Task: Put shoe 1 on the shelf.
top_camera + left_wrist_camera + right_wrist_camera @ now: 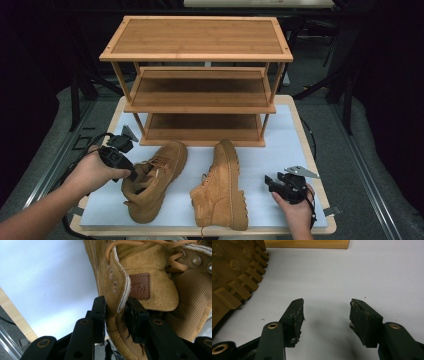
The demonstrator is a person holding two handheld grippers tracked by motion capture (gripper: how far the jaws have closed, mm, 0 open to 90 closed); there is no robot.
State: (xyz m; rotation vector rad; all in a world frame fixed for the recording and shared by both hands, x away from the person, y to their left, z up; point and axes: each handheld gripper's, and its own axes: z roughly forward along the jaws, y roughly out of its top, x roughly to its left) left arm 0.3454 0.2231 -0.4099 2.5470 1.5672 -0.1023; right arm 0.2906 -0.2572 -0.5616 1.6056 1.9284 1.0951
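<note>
Tan boot (150, 182) collar in L gripper (116, 307), clenched; R gripper (325, 315) released; rack (200, 107) shelves bare.

Wooden shoe rack (200, 80), 3 bare shelves, stands upright at far end of counter (295, 145). White mat covers counter top. Grey floor around it; dark frame legs behind.
</note>
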